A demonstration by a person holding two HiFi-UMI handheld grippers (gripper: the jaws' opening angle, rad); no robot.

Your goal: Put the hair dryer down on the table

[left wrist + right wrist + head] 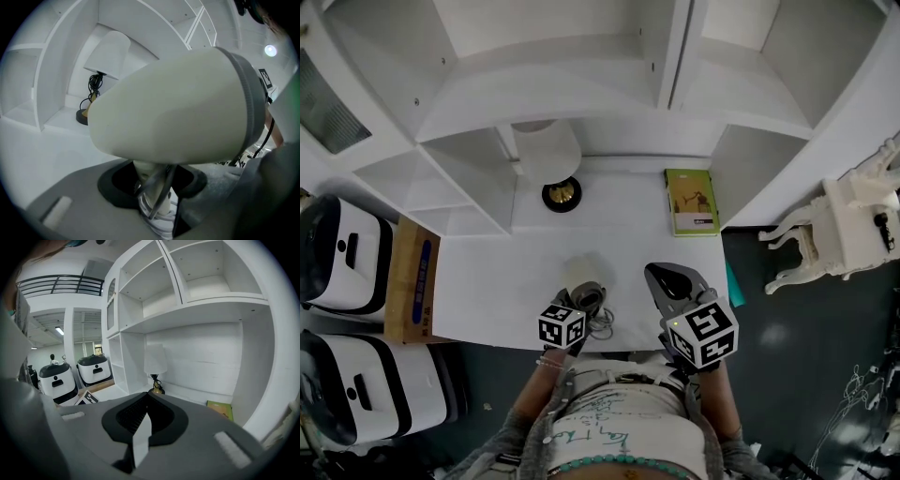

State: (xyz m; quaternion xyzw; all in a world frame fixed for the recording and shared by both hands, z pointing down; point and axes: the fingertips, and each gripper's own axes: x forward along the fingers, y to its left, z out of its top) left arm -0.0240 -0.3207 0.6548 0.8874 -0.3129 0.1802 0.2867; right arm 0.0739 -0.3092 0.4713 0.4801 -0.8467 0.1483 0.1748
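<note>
cream hair dryer [173, 108] at the white table's [487, 281] near edge, handle clamped in the left gripper [152, 183], right gripper [142, 425] just right, jaws together, empty

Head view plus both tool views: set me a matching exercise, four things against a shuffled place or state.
Things:
1. hair dryer
2. lamp
3. green book
4. right tool

Place or state:
a. shut, nothing in it
b. lying flat at the right of the table
c. clamped in the left tool
d. standing at the back of the table

Pairs: 1-c, 2-d, 3-b, 4-a
</note>
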